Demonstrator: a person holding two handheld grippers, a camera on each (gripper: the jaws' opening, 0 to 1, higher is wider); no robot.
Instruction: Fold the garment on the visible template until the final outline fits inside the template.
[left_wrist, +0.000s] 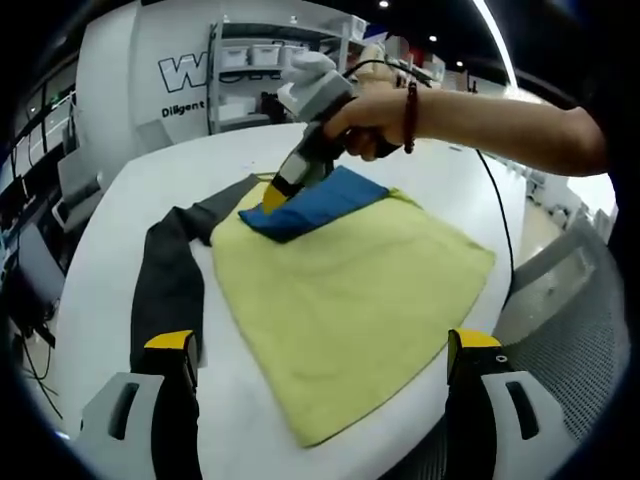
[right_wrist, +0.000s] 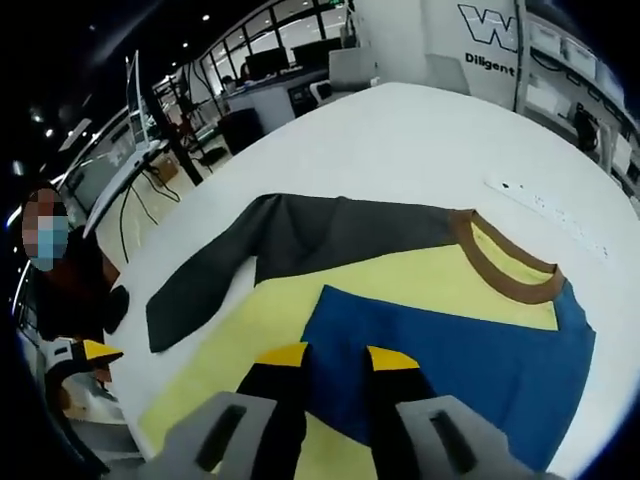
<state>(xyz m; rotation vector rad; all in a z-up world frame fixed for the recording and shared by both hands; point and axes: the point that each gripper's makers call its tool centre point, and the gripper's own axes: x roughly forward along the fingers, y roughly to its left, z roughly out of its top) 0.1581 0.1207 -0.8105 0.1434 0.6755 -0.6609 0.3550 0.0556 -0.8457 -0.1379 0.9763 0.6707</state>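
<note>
Nearest in the left gripper view, the left gripper (left_wrist: 325, 352) hangs over the near edge of the white table (left_wrist: 120, 215) with its yellow-tipped jaws spread wide and nothing between them. Just past the jaws the garment (left_wrist: 350, 290) lies flat on the tabletop, its yellow body reaching almost to the near edge. A dark grey sleeve (left_wrist: 170, 270) runs off the body's left side, down toward the near left part of the table. Further in, the blue sleeve (left_wrist: 320, 203) is folded over onto the yellow body, and the right gripper (left_wrist: 283, 190), held in a person's hand (left_wrist: 370, 125) with a bead bracelet on the wrist, comes down on that blue fabric. In the right gripper view the right gripper's jaws stand close together with the blue sleeve's edge pinched between them. Beyond lies the brown collar (right_wrist: 505, 265). At the far side, past the table's edge, stand shelving racks (left_wrist: 260, 60) and a white wall with lettering.
</note>
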